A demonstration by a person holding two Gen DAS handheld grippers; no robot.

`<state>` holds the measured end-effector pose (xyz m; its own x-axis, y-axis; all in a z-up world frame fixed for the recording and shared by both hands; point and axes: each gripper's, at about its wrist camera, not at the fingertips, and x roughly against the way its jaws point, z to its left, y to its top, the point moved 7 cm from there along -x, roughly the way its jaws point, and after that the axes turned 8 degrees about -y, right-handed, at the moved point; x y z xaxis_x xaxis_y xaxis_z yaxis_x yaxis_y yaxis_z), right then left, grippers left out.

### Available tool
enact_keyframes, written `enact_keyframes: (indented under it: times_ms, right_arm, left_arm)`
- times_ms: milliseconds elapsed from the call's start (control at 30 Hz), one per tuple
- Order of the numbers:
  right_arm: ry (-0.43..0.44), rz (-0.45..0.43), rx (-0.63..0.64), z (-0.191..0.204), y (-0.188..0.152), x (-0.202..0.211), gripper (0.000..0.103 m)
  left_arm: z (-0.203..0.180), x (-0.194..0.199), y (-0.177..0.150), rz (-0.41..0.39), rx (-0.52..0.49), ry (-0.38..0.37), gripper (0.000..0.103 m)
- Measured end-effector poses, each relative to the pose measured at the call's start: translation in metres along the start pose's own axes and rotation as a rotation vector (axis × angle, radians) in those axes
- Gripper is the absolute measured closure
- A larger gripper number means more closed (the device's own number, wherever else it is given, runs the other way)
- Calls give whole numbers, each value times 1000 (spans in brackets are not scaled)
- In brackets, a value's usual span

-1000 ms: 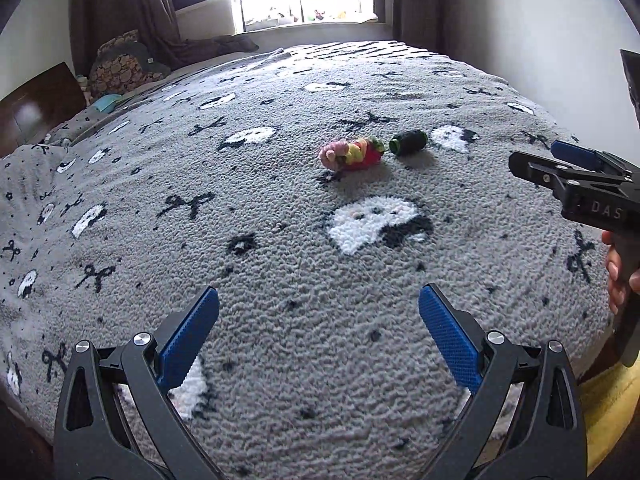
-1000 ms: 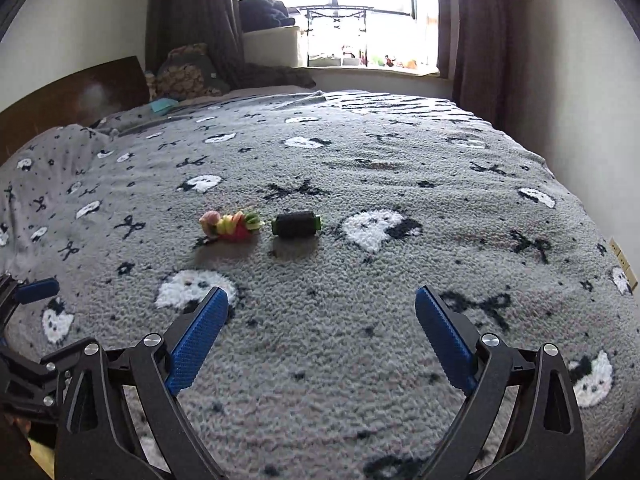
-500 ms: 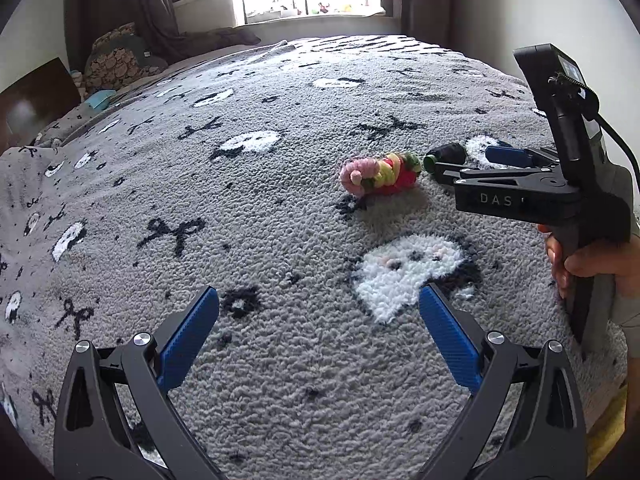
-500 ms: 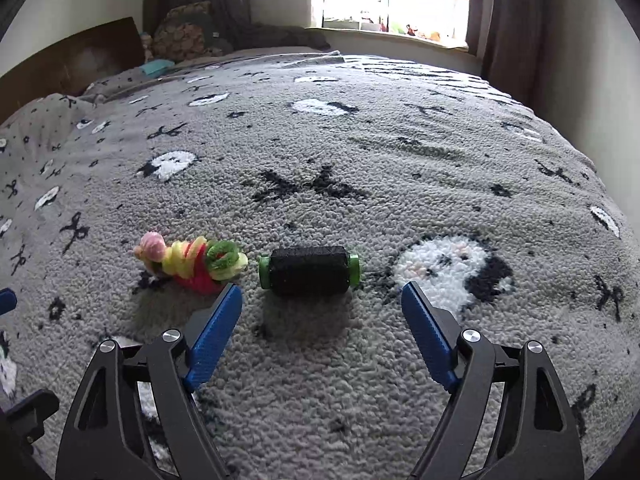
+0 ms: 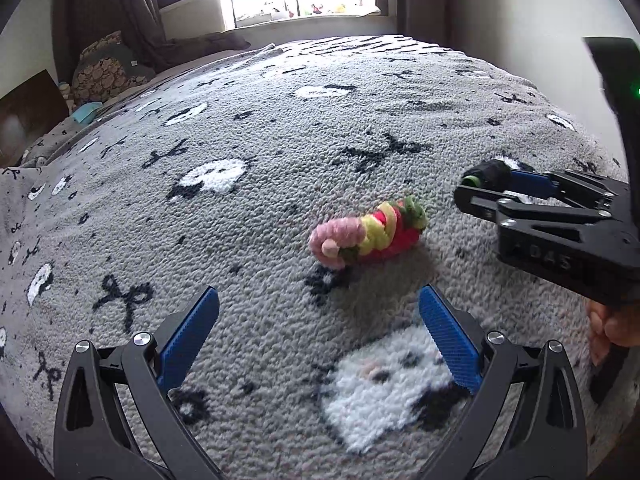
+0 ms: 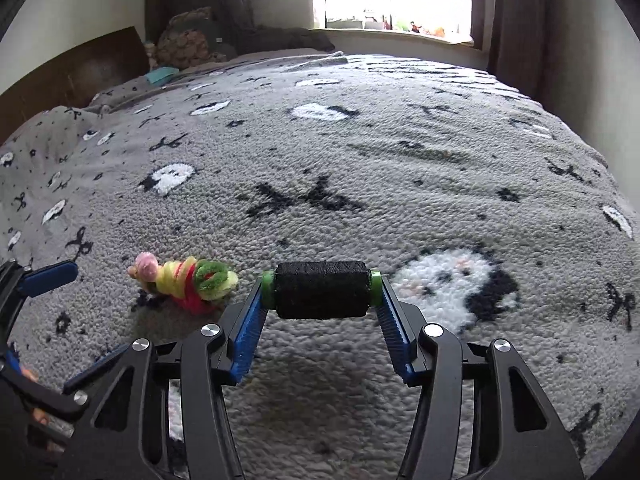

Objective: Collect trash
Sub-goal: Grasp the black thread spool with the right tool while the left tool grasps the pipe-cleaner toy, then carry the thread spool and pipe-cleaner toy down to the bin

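Note:
A black thread spool (image 6: 322, 294) with green ends lies on the grey patterned blanket (image 6: 360, 168). My right gripper (image 6: 322, 288) is closing around it, and its blue pads (image 6: 252, 324) touch the two green ends. In the left wrist view the spool (image 5: 490, 174) sits in that gripper's tips at the right. A fuzzy bundle of pink, yellow, red and green yarn (image 5: 368, 236) lies just left of the spool (image 6: 188, 280). My left gripper (image 5: 319, 298) is open, a short way in front of the bundle, with nothing between its fingers.
The bed fills both views. A patterned pillow (image 6: 188, 42) and a wooden headboard (image 6: 68, 68) are at the far left, with a window and curtains behind. A white wall (image 5: 520, 20) runs along the right. A hand (image 5: 608, 328) holds the right gripper.
My right gripper advanced to the spool and narrowed its jaws onto its ends. My left gripper moved forward, so the yarn bundle now lies closer in front of it.

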<state>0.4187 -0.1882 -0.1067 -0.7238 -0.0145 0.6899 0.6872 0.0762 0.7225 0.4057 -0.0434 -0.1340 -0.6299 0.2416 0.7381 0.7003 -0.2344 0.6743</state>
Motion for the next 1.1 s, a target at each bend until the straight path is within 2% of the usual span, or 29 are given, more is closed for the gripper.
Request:
enact_keyframes:
  times_ms: [200,333,433,533,567,767,967,1100]
  right_arm:
    - [-47,-33,-22,-37,2,18,48]
    - [-40,-45,-8,-45,-3,29,48]
    - [-28,-47,3,-44,-10,37,48]
    - [-39,-56,26,-42,-17,48,48]
    - [-45,-61,32,-41,-18,52,48]
    - [-66,-114,37,-40,-28,98,48]
    - [-67,-214,56,-36,-32,171,48]
    - [-74,-297,61,-37,-35,231,48]
  left_arm:
    - [-19,-32,18,12,62,-90,8]
    - [-16,-51,27,30,116,-55,8]
    - [-7,-61,27,51,185,-78,11]
    - [-4,-57,25,44,195,-87,29]
    - [-3,-52,25,39,193,-88,34]
    - [-10,-4,11,28,152,-83,35]
    - [-29,84,1,-44,37,-43,35]
    - [-46,150,-7,-107,-7,-47,35]
